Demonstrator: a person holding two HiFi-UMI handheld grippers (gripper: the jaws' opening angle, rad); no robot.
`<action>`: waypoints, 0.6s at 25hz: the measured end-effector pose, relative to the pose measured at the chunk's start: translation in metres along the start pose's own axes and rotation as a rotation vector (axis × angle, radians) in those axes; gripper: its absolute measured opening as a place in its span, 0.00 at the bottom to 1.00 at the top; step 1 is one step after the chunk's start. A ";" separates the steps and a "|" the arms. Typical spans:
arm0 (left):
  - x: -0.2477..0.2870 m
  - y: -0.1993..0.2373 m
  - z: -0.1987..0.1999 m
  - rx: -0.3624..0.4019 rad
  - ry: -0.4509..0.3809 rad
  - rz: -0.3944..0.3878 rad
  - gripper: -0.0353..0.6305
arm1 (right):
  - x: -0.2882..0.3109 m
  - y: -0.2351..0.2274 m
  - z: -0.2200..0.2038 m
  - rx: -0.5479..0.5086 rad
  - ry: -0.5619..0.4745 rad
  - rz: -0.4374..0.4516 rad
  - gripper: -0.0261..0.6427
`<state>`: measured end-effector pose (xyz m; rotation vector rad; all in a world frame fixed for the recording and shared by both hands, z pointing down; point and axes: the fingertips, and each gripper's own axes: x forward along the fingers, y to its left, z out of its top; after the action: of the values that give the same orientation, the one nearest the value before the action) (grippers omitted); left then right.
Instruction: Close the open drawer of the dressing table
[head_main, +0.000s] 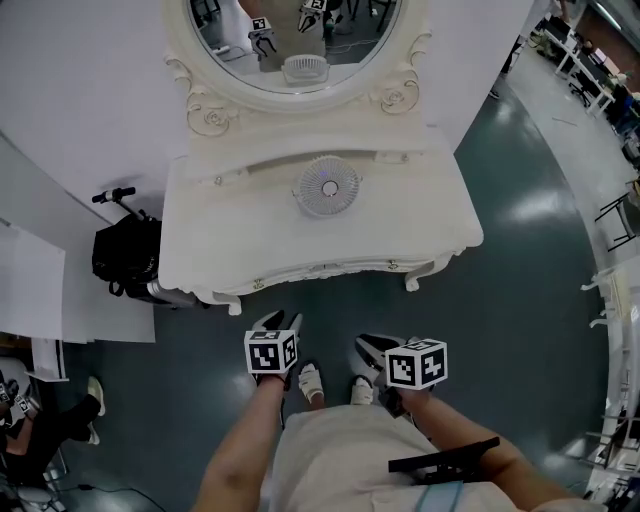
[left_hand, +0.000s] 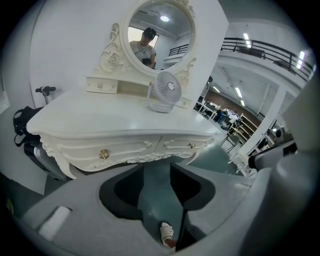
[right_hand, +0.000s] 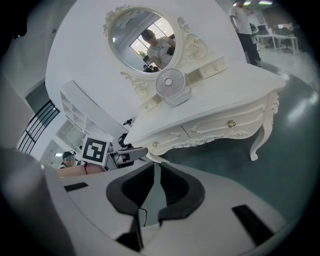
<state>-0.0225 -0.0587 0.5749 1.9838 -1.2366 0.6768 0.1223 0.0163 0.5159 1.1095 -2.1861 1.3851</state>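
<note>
**Both claws empty and well short of the dressing table**

The white dressing table (head_main: 230, 240) stands straight ahead of the person, with its oval mirror (head_main: 290, 30) at the far side and a small round fan (head_main: 326, 186) on the top. Both claws hang low over the dark floor by the person's sandalled feet, well apart from the table's front edge.

The left gripper (head_main: 277, 320) has its jaws spread wide, and only floor and one foot show between them. The right gripper (head_main: 375, 345) has its jaws a narrower way apart, and they grip nothing either.

The two wide front drawers (left_hand: 102, 150) with gold knobs look flush with the carved apron in both gripper views. The small upper drawer (left_hand: 102, 85) at the left foot of the mirror seems to stand forward of the tan strip beside it. It is my best guess for the open one, though I cannot tell for certain.

The coming move turns on one relation. That drawer lies forward of the claws, up past the table's front edge and left of the fan. Its face runs side to side across the person's view, so I judge the closing push must go straight away from the person, toward the mirror. The left gripper sits a little closer to the table and on the drawer's side, so it looks the likelier one to reach over the tabletop.
</note>
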 end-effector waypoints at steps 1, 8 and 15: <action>-0.003 -0.008 -0.003 -0.005 0.000 -0.011 0.30 | -0.005 -0.001 -0.003 0.004 -0.002 -0.001 0.11; -0.020 -0.062 -0.011 -0.016 -0.003 -0.099 0.30 | -0.025 -0.015 -0.004 0.020 -0.022 0.000 0.11; -0.034 -0.131 -0.020 0.044 -0.012 -0.171 0.18 | -0.046 -0.027 -0.013 0.023 -0.034 0.011 0.11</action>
<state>0.0812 0.0155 0.5263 2.1038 -1.0524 0.6126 0.1708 0.0416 0.5098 1.1393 -2.2080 1.4092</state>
